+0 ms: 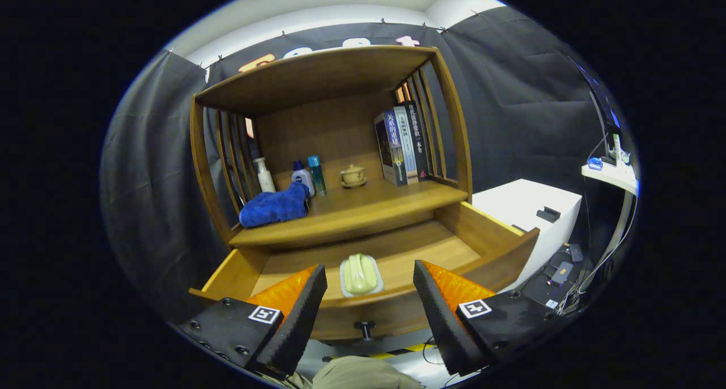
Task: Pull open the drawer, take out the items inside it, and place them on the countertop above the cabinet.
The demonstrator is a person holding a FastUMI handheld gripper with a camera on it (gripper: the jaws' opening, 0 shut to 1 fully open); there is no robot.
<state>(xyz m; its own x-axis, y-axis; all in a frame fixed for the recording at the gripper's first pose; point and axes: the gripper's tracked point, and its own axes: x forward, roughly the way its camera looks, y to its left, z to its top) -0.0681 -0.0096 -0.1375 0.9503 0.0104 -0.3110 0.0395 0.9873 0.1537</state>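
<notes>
The wooden drawer (476, 230) stands pulled open under the cabinet's countertop (368, 207). Inside it, near the front wall, lies a pale green soap-like bar on a clear tray (361, 274). My gripper (368, 298) is open above the drawer's front, its fingers (300, 315) spread wide on either side of the bar, not touching it. The drawer's dark knob (364, 326) shows just below, between the fingers. A blue cloth (274, 207) lies on the countertop at the left.
On the countertop stand a white bottle (265, 175), a blue-capped bottle (301, 176), a teal bottle (316, 175), a small lidded cup (353, 175) and several books (401, 145). A white box (527, 207) stands right of the cabinet, cables and devices (558, 275) on the floor.
</notes>
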